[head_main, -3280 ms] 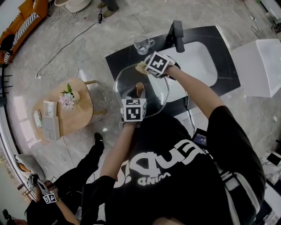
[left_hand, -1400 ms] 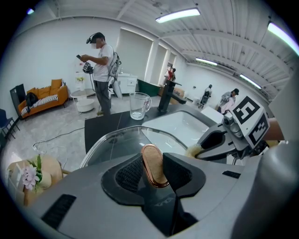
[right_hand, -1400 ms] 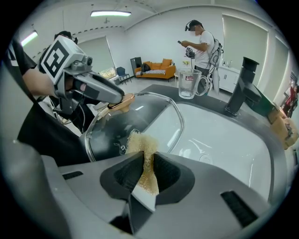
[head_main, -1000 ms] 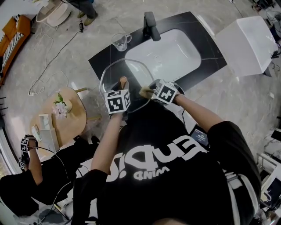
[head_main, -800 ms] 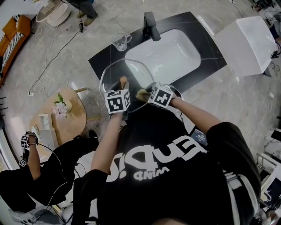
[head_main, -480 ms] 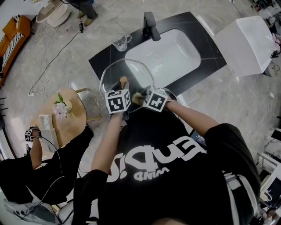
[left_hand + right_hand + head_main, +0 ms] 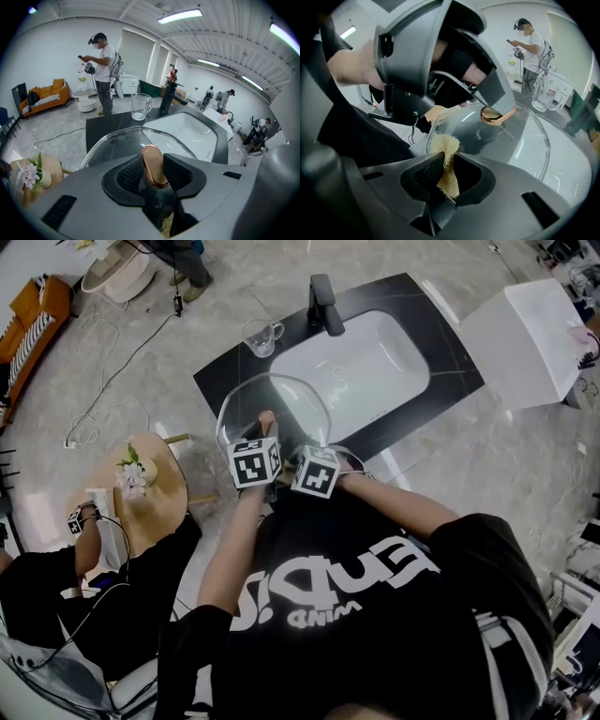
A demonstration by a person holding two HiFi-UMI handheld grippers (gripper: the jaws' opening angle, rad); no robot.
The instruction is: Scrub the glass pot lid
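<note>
Your left tongs (image 7: 153,163) are clamped about halfway closed on the copper-coloured handle (image 7: 151,152) of the glass pot lid (image 7: 281,399), with the handle standing upright between the pads. That's all that's holding the lid up. It's off the black bench (image 7: 220,381), hanging over the near left part of it, and its far edge overlaps the white sink (image 7: 370,362).

Your right tongs (image 7: 447,160) are pinched nearly shut on a scrap of yellowish fibrous scrubber (image 7: 442,143), and the frayed end pokes up past the tips. The scrubber sits right at the lid's near rim, on the handle side. I honestly can't tell if it's touching the glass. The two marker cubes are just beside each other.

Further back on the bench there's a black faucet (image 7: 323,304), with a clear glass mug (image 7: 262,336) near it on the left.
</note>
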